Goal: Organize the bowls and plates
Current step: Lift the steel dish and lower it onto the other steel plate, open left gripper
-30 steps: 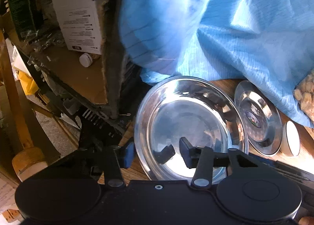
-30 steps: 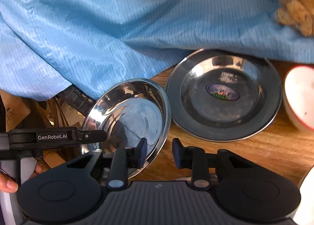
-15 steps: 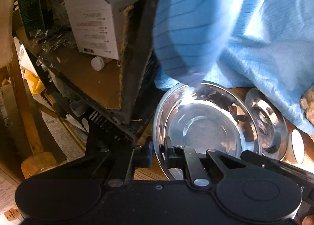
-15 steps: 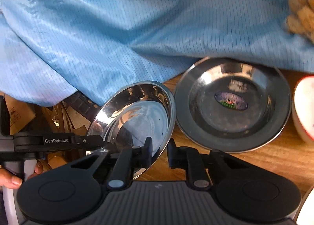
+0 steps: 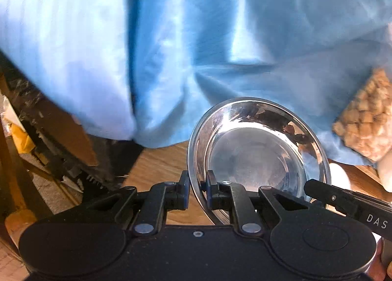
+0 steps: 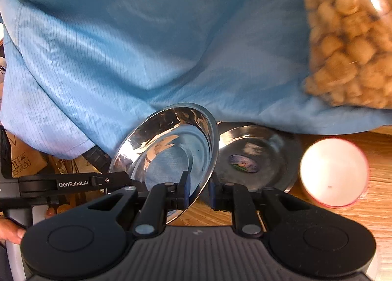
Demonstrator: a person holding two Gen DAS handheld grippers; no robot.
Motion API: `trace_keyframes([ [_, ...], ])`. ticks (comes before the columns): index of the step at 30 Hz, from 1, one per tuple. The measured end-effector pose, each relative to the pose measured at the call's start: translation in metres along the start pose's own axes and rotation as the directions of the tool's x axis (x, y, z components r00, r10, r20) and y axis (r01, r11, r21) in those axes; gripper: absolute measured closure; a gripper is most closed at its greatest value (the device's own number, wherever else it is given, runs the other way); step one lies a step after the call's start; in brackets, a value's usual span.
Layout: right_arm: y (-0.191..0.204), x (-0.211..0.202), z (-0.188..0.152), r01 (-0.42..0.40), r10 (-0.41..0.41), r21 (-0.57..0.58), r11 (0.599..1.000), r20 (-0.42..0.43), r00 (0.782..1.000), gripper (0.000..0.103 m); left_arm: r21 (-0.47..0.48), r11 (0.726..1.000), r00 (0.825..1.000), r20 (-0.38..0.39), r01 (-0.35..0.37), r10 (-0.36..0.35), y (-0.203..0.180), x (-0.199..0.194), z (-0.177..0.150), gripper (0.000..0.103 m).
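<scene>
Left wrist view: the left tool (image 5: 197, 189) is clamped on the near rim of the shiny steel plate (image 5: 257, 158), one finger outside, one inside.
Right wrist view: the right tool (image 6: 199, 189) straddles the opposite rim of the same steel plate (image 6: 171, 156); its fingers stand close on either side of the edge, and it looks clamped on it.
Plate position: held tilted above the wooden tabletop (image 6: 343, 219), its high edge against the blue cloth (image 6: 122, 48).
Likely target: the duller steel dish (image 6: 257, 158) with a sticker, lying flat just beside the plate and partly under the cloth.
Nearby: a white bowl with a red rim (image 6: 334, 173) sits just right of the dish; a bag of tan snacks (image 6: 350, 36) rests on the cloth.
Doing it well: level the plate first, keeping both grips even so the thin, slick rim does not pivot out.
Approach: carry it low over the dish, centre it, then lower until it nests.
Risk: the cloth's hem could catch between the two.
Release: part one tool only once the plate rests flat.
</scene>
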State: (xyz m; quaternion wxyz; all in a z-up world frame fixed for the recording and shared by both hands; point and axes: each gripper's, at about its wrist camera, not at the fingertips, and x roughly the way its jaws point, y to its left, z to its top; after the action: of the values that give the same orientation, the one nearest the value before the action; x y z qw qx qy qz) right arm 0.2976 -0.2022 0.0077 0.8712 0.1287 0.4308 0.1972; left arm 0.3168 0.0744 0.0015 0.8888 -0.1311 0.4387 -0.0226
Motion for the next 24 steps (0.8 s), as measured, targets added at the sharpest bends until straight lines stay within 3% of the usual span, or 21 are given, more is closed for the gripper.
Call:
trace_keyframes([
  [6, -0.021, -0.029, -0.01, -0.001, 0.001, 0.013, 1.0, -0.006, 1.0, 0.085, 0.028, 0.999, 0.999, -0.01, 0.041, -0.041, -0.021, -0.008, -0.017, 0.09],
  [16, -0.041, -0.065, -0.033, 0.0, 0.0, -0.006, 1.0, -0.058, 0.998, 0.085, 0.047, 0.998, 0.997, -0.058, 0.05, -0.048, -0.056, -0.021, -0.057, 0.089],
  [24, -0.057, -0.099, -0.062, -0.013, 0.01, -0.019, 1.0, -0.153, 0.988, 0.083, 0.126, 0.989, 0.989, -0.135, 0.076, -0.058, -0.078, -0.035, -0.094, 0.088],
])
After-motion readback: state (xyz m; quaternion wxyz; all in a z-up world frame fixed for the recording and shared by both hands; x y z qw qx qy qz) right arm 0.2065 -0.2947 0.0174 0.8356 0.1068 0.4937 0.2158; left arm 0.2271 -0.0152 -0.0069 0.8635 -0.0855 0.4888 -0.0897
